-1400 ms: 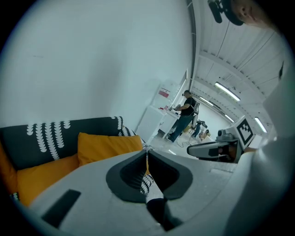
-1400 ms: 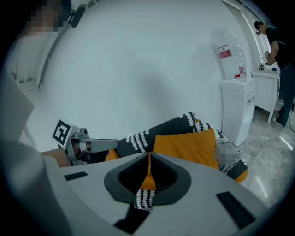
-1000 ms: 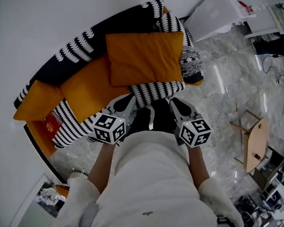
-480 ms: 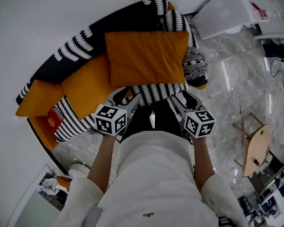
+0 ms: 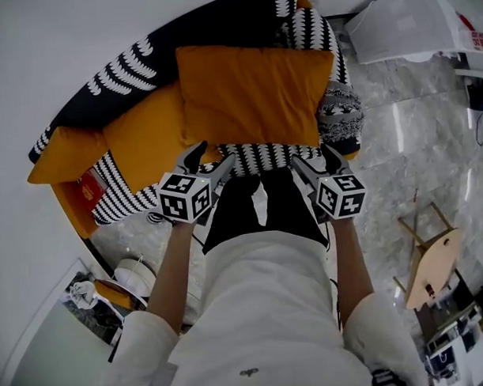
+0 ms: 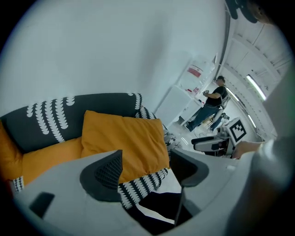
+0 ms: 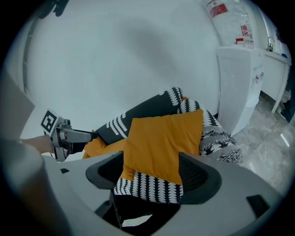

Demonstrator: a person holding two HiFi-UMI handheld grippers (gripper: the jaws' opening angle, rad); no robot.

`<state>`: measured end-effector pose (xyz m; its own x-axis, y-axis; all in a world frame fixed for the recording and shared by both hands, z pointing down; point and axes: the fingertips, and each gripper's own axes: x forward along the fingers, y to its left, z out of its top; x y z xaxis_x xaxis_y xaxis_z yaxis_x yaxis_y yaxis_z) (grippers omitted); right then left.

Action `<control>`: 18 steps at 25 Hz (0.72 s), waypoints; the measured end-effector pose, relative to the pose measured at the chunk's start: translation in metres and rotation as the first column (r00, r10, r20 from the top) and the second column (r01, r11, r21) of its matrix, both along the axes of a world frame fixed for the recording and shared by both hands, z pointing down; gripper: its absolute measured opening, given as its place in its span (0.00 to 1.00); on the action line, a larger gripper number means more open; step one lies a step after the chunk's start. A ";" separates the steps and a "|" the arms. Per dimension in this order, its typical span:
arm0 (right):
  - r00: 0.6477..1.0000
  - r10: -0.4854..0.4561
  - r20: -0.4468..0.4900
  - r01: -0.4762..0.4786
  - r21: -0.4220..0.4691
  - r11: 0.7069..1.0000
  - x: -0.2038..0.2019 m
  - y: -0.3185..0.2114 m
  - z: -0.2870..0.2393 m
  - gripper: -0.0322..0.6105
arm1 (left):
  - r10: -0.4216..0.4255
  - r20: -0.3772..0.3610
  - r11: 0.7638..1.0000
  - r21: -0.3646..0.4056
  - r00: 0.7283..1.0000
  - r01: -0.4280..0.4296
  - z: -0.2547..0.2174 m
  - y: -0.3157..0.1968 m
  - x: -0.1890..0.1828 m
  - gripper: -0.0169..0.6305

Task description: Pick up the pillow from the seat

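Plain white wall (image 5: 55, 52) behind the curved seat (image 5: 103, 82), black with white leaf print. Glossy grey marble floor (image 5: 405, 135). White cabinet (image 5: 398, 28) near seat's right end. Small wooden stool (image 5: 427, 261) well apart, on floor. Ceiling light strips (image 6: 256, 87) lit.

The head camera sits above the person (image 5: 261, 306) and looks steeply down past the torso. It takes in the whole sofa (image 5: 103, 82), the marble floor (image 5: 397, 127) and the backs of the left claw (image 5: 209, 160) and right claw (image 5: 318, 160). Each claw camera rides low behind its own jaws, near the front edge of the seat (image 5: 264, 157), facing the sofa's back and the wall (image 5: 31, 45). The left one angles rightward and catches the right claw; the right one angles leftward and catches the left claw. All three views share the orange pillow (image 5: 254, 93) and that patterned front edge.
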<state>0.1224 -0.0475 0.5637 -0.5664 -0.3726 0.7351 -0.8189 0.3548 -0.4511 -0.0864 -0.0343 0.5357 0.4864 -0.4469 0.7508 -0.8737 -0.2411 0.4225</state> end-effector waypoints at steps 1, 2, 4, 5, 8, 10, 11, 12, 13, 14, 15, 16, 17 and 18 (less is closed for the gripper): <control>1.000 -0.008 0.000 0.008 -0.010 1.000 0.002 -0.003 0.007 0.56 | -0.005 0.005 1.000 -0.009 1.000 0.005 0.006 -0.001 0.000 0.53; 1.000 -0.013 0.000 0.013 -0.019 1.000 0.003 -0.006 0.015 0.58 | -0.002 0.008 1.000 -0.019 1.000 0.002 0.012 -0.003 0.000 0.54; 1.000 -0.026 -0.002 0.026 -0.036 0.999 0.004 -0.012 0.029 0.59 | 0.005 0.010 0.999 -0.037 1.000 -0.005 0.023 -0.007 -0.001 0.59; 0.999 -0.036 -0.006 0.036 -0.043 0.998 0.005 -0.015 0.037 0.60 | 0.004 0.013 0.999 -0.045 1.000 -0.004 0.028 -0.009 -0.003 0.60; 0.998 -0.055 -0.038 0.053 -0.058 0.997 0.011 -0.023 0.058 0.63 | 0.000 0.034 0.998 -0.070 0.999 0.003 0.046 -0.017 -0.009 0.65; 0.997 -0.054 -0.056 0.050 -0.068 0.996 0.013 -0.030 0.074 0.66 | 0.003 0.055 0.996 -0.087 0.998 0.002 0.059 -0.023 -0.014 0.67; 0.997 -0.058 -0.059 0.053 -0.076 0.996 0.012 -0.033 0.082 0.67 | 0.005 0.068 0.996 -0.093 0.998 0.001 0.067 -0.027 -0.017 0.69; 0.996 -0.063 -0.059 0.058 -0.088 0.994 0.010 -0.034 0.089 0.68 | 0.009 0.082 0.995 -0.100 0.997 -0.001 0.074 -0.029 -0.019 0.71; 0.996 -0.068 -0.060 0.062 -0.099 0.993 0.009 -0.034 0.096 0.69 | 0.013 0.094 0.994 -0.107 0.995 -0.003 0.081 -0.031 -0.020 0.73; 0.995 -0.072 -0.063 0.065 -0.108 0.992 0.008 -0.033 0.102 0.70 | 0.017 0.104 0.994 -0.113 0.994 -0.005 0.088 -0.032 -0.022 0.75; 0.995 -0.074 -0.070 0.066 -0.113 0.991 0.008 -0.033 0.107 0.71 | 0.021 0.113 0.993 -0.117 0.993 -0.008 0.095 -0.033 -0.023 0.76; 0.994 -0.073 -0.077 0.064 -0.115 0.991 0.008 -0.034 0.113 0.72 | 0.027 0.118 0.993 -0.117 0.993 -0.014 0.103 -0.034 -0.024 0.78; 0.994 -0.070 -0.084 0.060 -0.116 0.991 0.009 -0.035 0.118 0.73 | 0.033 0.119 0.993 -0.112 0.992 -0.020 0.111 -0.035 -0.026 0.79; 0.994 -0.066 -0.092 0.055 -0.115 0.992 0.009 -0.036 0.123 0.73 | 0.037 0.119 0.994 -0.105 0.992 -0.024 0.120 -0.036 -0.029 0.79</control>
